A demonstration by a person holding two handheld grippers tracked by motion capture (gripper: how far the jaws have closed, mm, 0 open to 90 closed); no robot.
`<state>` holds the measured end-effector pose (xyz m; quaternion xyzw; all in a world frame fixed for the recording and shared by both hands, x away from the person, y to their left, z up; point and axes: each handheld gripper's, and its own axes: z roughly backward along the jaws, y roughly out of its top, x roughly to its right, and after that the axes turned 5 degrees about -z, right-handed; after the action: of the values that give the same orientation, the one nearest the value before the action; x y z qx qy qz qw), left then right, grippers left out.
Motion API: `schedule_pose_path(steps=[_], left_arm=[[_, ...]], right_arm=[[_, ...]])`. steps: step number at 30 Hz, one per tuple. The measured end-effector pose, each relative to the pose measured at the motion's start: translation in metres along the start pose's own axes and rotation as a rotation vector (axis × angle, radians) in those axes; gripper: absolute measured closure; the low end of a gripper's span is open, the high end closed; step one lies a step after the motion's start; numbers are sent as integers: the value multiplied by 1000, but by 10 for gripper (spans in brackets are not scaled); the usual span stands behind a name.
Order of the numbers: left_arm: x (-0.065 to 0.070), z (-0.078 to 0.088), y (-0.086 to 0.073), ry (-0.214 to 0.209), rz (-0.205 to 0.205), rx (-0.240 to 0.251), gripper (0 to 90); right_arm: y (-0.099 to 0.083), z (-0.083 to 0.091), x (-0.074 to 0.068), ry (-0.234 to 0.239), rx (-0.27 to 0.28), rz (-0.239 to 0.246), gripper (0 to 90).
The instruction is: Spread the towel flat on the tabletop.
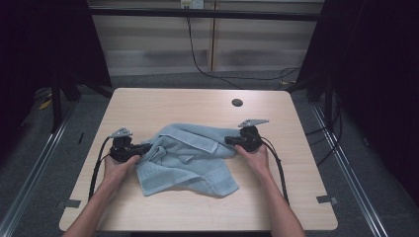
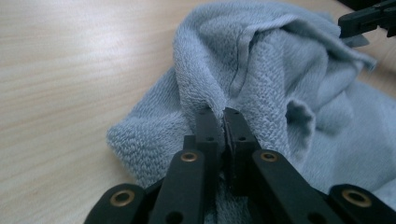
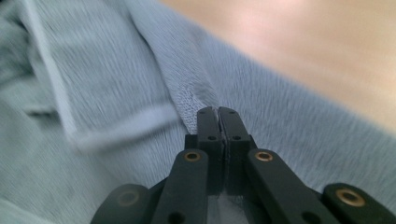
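A light blue towel [image 1: 188,158] lies rumpled in the middle of the wooden table [image 1: 148,103]. My left gripper [image 1: 147,149] is at the towel's left edge, shut on a fold of the towel [image 2: 261,70], with its jaws [image 2: 223,114] pinched together on the cloth. My right gripper [image 1: 230,141] is at the towel's right edge, also shut on the towel [image 3: 116,84]; its jaws [image 3: 218,112] meet with fabric squeezed between them. The right gripper's tips [image 2: 359,21] show at the far end of the left gripper view.
A round cable hole [image 1: 237,102] sits in the table's far right part. Black cables [image 1: 276,163] trail from both grippers toward the front edge. Dark curtains and metal floor rails flank the table.
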<state>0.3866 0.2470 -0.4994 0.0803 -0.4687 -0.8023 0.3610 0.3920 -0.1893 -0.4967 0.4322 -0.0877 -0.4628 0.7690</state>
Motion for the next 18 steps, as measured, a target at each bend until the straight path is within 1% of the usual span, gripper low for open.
schedule_pose_path(steps=[1, 2, 4, 6, 8, 9, 10, 11, 12, 13, 14, 15, 16, 18], left_arm=[[2, 0, -1, -5, -5, -3, 863], [3, -1, -2, -16, -13, -7, 863], [7, -1, -4, -27, -22, -14, 863], [13, -2, -6, -36, -37, -21, 863], [19, -1, -8, -58, -48, -24, 864], [24, 0, -11, -68, -57, -24, 864], [27, 2, -12, -81, -61, -26, 864], [33, 4, -16, -105, -62, -27, 864], [39, 7, -19, -114, -70, -30, 863], [45, 10, -22, -128, -87, -36, 864], [51, 13, -25, -148, -94, -44, 864], [58, 16, -28, -162, -100, -48, 864], [64, 19, -32, -178, -110, -53, 863], [75, 27, -38, -212, -117, -67, 863]], right_arm=[[-6, -2, 1, -2, -18, -6, 887], [-11, -1, 2, 2, -24, -4, 887], [-17, 3, 2, 11, -28, -20, 887], [-22, 9, -2, 14, -50, -1, 887], [-28, 18, -9, 13, -78, 22, 887], [-31, 22, -11, 13, -84, 29, 887], [-37, 29, -15, 27, -96, 29, 887], [-41, 34, -17, 34, -100, 28, 887], [-50, 43, -20, 47, -100, 28, 887], [-56, 50, -22, 59, -103, 25, 887], [-63, 57, -25, 70, -104, 14, 887], [-70, 64, -29, 72, -105, 23, 887], [-77, 71, -33, 86, -114, 16, 887], [-89, 85, -43, 97, -129, 26, 887]])
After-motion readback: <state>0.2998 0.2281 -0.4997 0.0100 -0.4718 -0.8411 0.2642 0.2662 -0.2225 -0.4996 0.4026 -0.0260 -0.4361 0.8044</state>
